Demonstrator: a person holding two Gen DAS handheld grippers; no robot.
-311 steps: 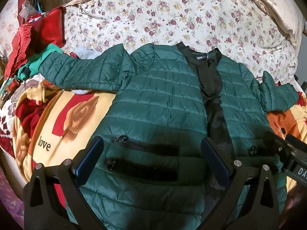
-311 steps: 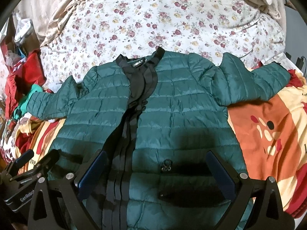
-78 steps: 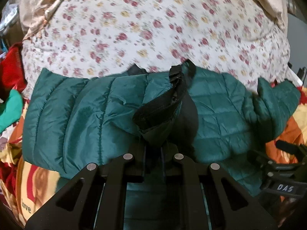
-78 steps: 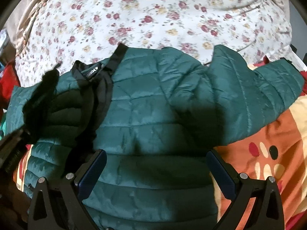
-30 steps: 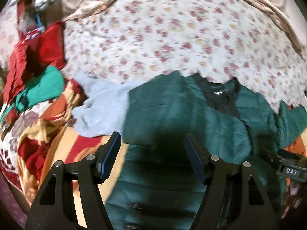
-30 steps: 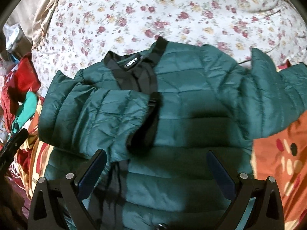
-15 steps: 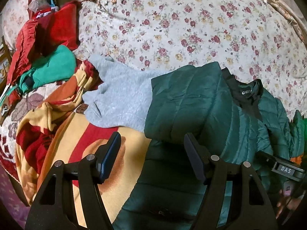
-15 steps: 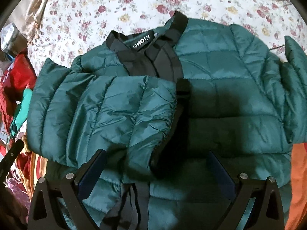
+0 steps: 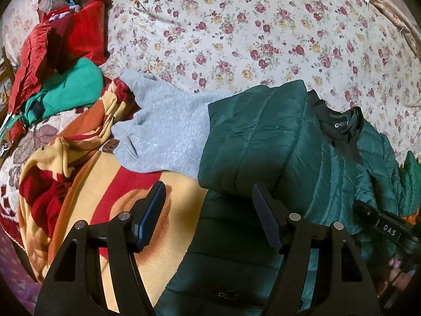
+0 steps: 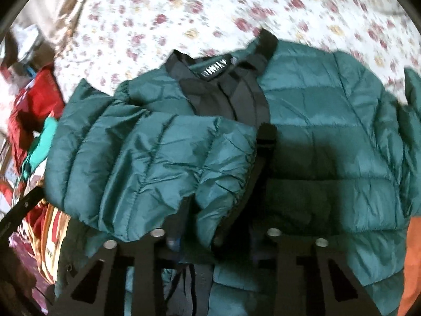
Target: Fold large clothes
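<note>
Floral bedsheet [image 9: 236, 26] across the whole background, cream with dark red roses, a fringed beige cloth along its far edge. At far left in the left wrist view, red garments [image 9: 65, 36] heaped with a bright green garment [image 9: 71, 84] in front of them. Next, a yellow, red and orange blanket [image 9: 86, 179] spread under everything near the camera. Then a grey fleece sweater [image 9: 163, 131] lying on the blanket, its right edge tucked under the jacket. Further right, the dark green quilted puffer jacket [image 9: 263, 137] flat on the bed, front up, black collar [image 9: 339, 129] with a white label toward the far side. Left sleeve [image 10: 147, 163] folded inward over the chest, black cuff ending near the black zipper placket; right sleeve [image 10: 410, 131] spread outward at the right edge of the right wrist view. Left gripper [image 9: 208, 213] with jaws apart, hovering above the blanket and the jacket's left edge, nothing between the blue pads. Right gripper [image 10: 214, 237] low over the jacket's middle, the folded sleeve's cuff bunched between its fingers, whose tips are hidden by fabric; cannot tell whether clamped. Right wrist view blurred.
</note>
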